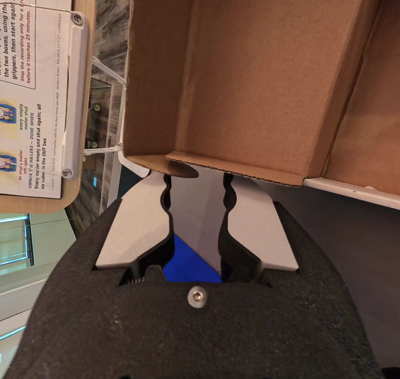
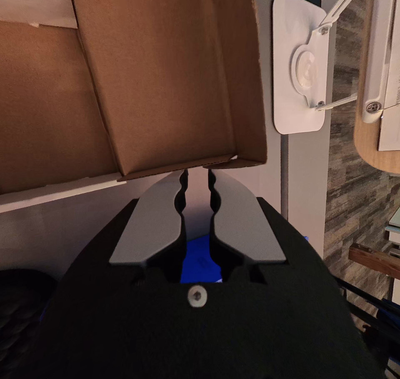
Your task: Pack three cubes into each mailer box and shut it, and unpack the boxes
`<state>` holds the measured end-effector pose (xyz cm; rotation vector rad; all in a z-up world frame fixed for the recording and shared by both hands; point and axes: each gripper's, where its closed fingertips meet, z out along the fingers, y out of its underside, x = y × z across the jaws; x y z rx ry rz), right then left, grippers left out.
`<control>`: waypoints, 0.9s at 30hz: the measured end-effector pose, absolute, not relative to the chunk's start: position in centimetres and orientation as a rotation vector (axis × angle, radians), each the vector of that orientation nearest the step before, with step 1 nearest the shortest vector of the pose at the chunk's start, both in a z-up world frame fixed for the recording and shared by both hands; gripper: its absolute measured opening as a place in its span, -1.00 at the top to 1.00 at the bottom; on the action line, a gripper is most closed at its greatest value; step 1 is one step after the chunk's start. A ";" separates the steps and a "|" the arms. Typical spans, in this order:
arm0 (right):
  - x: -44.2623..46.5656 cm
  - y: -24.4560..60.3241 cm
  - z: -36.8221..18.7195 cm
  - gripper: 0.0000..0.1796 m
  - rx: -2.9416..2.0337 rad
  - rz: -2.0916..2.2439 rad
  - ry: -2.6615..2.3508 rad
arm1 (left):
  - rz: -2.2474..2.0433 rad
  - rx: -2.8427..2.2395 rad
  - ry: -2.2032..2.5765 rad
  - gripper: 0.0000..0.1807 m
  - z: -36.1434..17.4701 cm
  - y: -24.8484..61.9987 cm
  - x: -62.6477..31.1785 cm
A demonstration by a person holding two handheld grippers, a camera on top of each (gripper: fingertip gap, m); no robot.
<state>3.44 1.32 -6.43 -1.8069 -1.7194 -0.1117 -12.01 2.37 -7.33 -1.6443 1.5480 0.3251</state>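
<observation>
Mailer box (image 1: 249,76) fills upper frame in both views, open & empty. We've got left gripper (image 1: 195,176) & right gripper (image 2: 196,173), jaws parted, tips at its near wall, prob to steady it.

Left hand-held gripper (image 1: 195,177) and right hand-held gripper (image 2: 196,171): black textured body, one silver hex-socket screw (image 1: 197,297) at centre, two pale grey fingers (image 1: 140,223) with wavy black inner pads.
</observation>
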 end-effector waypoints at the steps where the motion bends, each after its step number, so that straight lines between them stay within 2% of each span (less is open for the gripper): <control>1: 3.3 1.2 -6.1 0.80 -1.789 -0.106 -1.716 | 0.324 -1.649 1.538 0.48 -7.2 2.4 -12.1; 17: 5.1 2.4 -3.4 0.74 -1.952 0.219 -1.372 | 0.256 -1.879 1.284 0.48 -5.3 3.5 -15.6; 21: 4.4 2.4 -1.8 0.67 -2.107 0.424 -1.114 | 0.051 -1.961 1.093 0.50 -3.5 3.4 -15.5; 27: 2.2 2.5 -0.1 0.60 -2.136 0.453 -0.880 | -0.220 -2.020 0.873 0.49 -1.6 2.5 -13.6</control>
